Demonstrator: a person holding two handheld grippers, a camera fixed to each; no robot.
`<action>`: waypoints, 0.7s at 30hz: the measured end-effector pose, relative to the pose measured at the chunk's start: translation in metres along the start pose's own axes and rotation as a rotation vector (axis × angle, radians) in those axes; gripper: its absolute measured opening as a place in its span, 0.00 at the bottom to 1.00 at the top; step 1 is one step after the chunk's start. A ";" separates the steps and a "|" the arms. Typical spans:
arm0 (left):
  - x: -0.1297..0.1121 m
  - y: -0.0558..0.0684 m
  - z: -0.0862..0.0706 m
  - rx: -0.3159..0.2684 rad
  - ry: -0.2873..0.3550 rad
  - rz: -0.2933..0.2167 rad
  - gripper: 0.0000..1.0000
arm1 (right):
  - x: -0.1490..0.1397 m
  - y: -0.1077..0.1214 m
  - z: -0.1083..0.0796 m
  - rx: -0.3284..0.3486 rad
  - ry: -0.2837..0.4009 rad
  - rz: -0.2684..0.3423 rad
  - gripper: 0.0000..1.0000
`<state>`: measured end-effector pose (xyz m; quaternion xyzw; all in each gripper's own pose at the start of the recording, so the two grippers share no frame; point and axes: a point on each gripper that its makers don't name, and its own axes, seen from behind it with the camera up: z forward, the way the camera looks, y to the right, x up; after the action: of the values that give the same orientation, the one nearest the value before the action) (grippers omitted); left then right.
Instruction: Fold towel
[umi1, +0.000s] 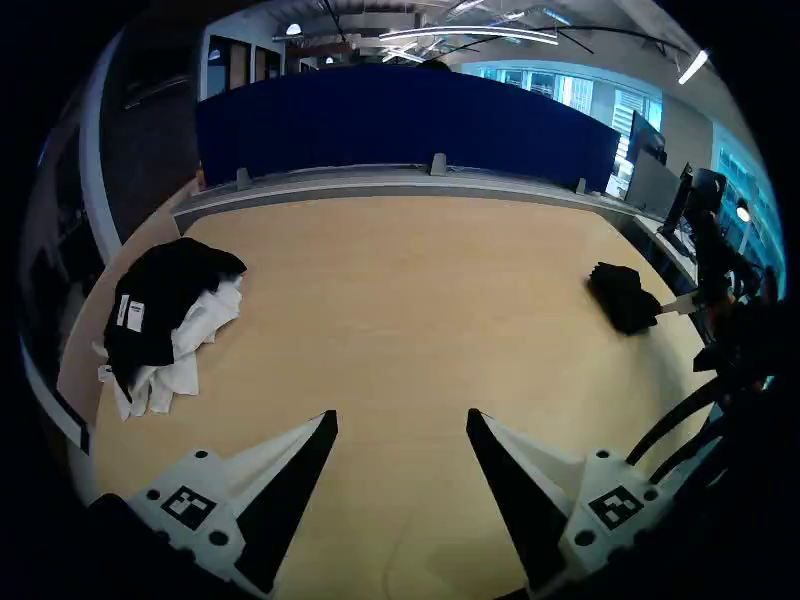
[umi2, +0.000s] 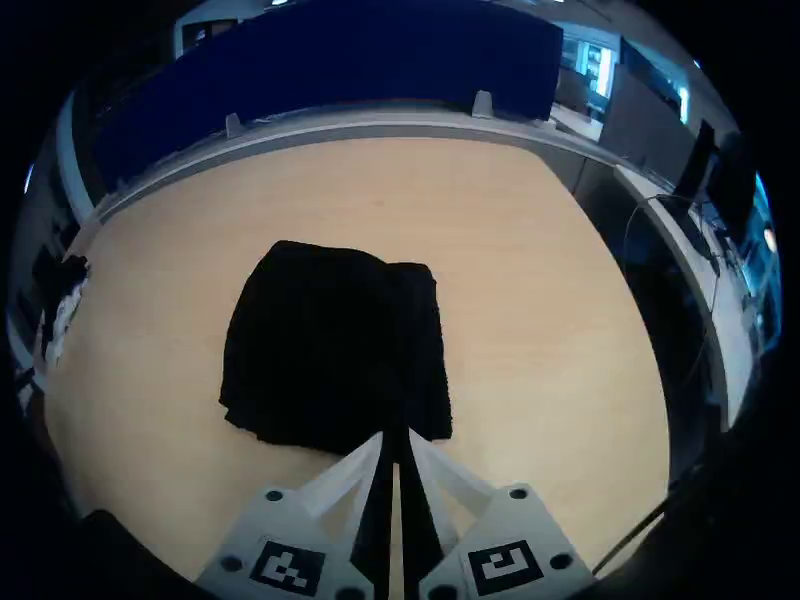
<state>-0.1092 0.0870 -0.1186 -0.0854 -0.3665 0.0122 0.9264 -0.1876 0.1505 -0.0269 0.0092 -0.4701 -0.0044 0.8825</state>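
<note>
The folded black cloth towel (umi2: 335, 340) lies just ahead of the closed right gripper (umi2: 396, 437), tips at its near hem, grip unclear, and well off to the right of the open, empty left gripper (umi1: 400, 414).

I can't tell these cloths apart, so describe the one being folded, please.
Find the wide wooden table before the blue partition. At the tips of the right gripper lies the black towel. It is one neat, all-black folded rectangle, unlike the crumpled black-and-white heap on the left.
</note>
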 end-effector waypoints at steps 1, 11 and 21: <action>0.000 0.000 0.000 0.000 0.000 0.001 0.96 | 0.001 0.000 0.001 -0.001 0.002 0.000 0.03; 0.000 -0.001 0.001 0.000 -0.003 0.005 0.96 | 0.008 -0.001 -0.002 -0.005 0.024 -0.006 0.03; -0.001 0.000 0.002 -0.001 -0.005 0.010 0.96 | -0.004 -0.001 0.005 -0.009 -0.007 0.009 0.07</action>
<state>-0.1110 0.0867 -0.1176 -0.0877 -0.3685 0.0166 0.9253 -0.1945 0.1497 -0.0277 0.0031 -0.4731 -0.0025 0.8810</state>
